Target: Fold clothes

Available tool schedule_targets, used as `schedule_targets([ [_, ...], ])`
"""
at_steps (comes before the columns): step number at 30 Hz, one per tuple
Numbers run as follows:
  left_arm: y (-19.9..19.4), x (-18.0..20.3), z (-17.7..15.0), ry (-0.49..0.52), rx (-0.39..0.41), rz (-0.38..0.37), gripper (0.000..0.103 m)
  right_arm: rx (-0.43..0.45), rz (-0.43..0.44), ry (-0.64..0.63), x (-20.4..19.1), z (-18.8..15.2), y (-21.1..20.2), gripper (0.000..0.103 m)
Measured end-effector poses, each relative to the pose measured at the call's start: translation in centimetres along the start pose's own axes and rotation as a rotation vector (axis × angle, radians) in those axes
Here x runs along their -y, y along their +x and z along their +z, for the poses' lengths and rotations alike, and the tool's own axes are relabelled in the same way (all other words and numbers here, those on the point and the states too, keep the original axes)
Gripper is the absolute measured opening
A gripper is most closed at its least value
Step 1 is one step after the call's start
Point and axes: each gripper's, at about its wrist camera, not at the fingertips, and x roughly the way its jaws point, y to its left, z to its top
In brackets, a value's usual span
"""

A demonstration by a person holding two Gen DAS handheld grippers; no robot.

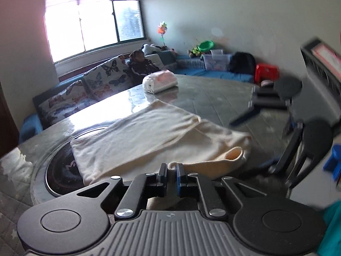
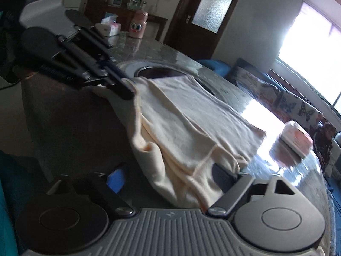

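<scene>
Cream knit garment (image 1: 149, 136), soft and unpatterned, folded lengthwise into a long band across the glossy grey table (image 1: 213, 98). Near edge rumpled and draped over the table rim, one open tube end, perhaps a sleeve cuff (image 1: 234, 155), curling upward.

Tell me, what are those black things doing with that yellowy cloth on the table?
A person is folding a cream garment on the table, holding tongs in each hand. The left tongs are pinched shut on one edge of the garment. The right tongs are open around another part of it, not yet gripping.
</scene>
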Motion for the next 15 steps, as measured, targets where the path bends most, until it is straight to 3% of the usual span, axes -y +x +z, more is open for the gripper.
schedule_targets([
  [2, 0.4, -0.8, 0.7, -0.025, 0.005, -0.011, 0.009, 0.0, 0.017, -0.004, 0.3, 0.5, 0.8, 0.068],
  [5, 1.0, -1.4, 1.3, -0.039, 0.005, -0.022, 0.009, -0.03, 0.035, 0.008, 0.8, 1.1, 2.3, 0.032],
  [7, 1.2, -1.7, 1.3, -0.041, -0.005, -0.023, 0.013, -0.045, 0.064, 0.036, 1.6, 1.5, 3.0, 0.02],
  [9, 1.1, -1.7, 0.9, -0.033, -0.01, -0.004, 0.016, -0.047, 0.083, 0.068, 2.4, 1.9, 3.1, 0.016],
  [13, -0.1, -1.7, -0.5, -0.013, -0.011, 0.013, 0.048, -0.047, 0.102, 0.107, 3.7, 2.7, 3.3, 0.014],
  [15, -0.6, -1.3, -1.2, 0.01, -0.02, 0.021, 0.051, -0.05, 0.107, 0.123, 4.1, 3.1, 3.4, 0.014],
])
